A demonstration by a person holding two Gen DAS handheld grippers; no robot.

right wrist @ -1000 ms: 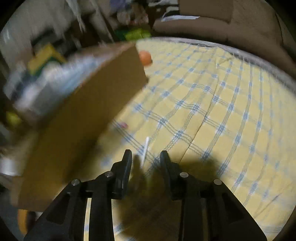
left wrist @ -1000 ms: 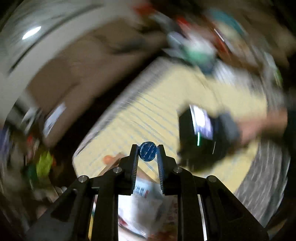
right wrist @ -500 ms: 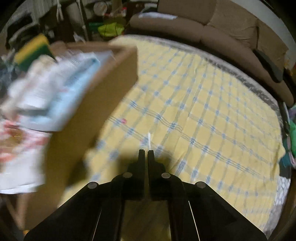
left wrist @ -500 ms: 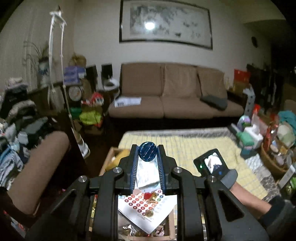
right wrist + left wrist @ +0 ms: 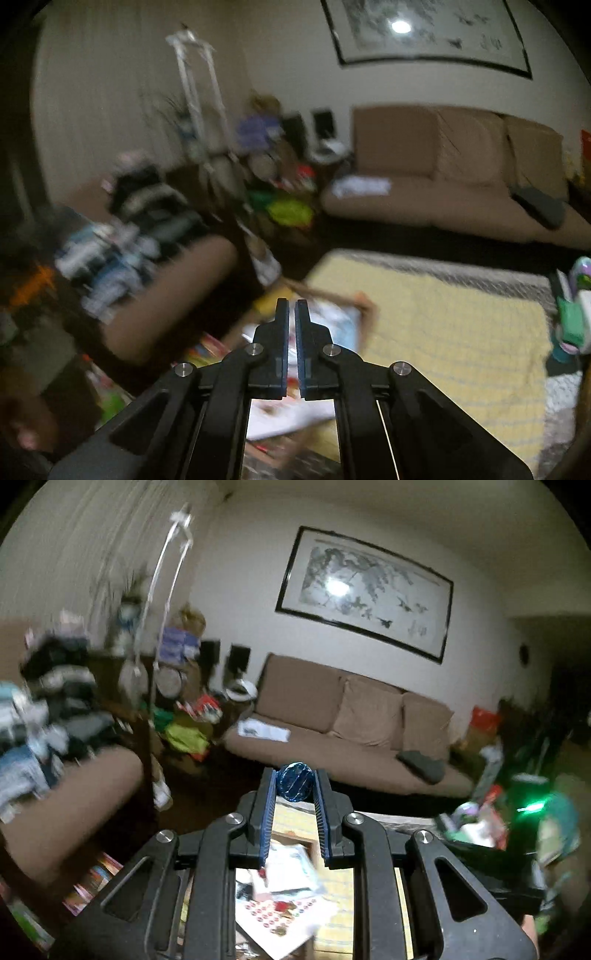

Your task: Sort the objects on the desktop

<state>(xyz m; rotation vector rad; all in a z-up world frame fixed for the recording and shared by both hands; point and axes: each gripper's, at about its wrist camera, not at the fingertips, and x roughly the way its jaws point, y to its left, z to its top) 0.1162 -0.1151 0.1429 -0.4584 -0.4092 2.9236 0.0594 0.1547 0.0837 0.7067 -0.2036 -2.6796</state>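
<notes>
My left gripper is shut on a small round blue foil-wrapped ball, held high above a cardboard box full of papers and packets. My right gripper is shut and holds nothing I can see. It points over the same box at the left end of the yellow checked tablecloth. The right wrist view is blurred.
A brown sofa stands against the far wall under a framed picture. Piles of clothes and clutter fill the left. Bottles and packets crowd the table's right end. A brown chair arm lies left of the box.
Both grippers have lifted and tilted up from the table toward the room. The right gripper has closed. The left still holds the blue ball.
</notes>
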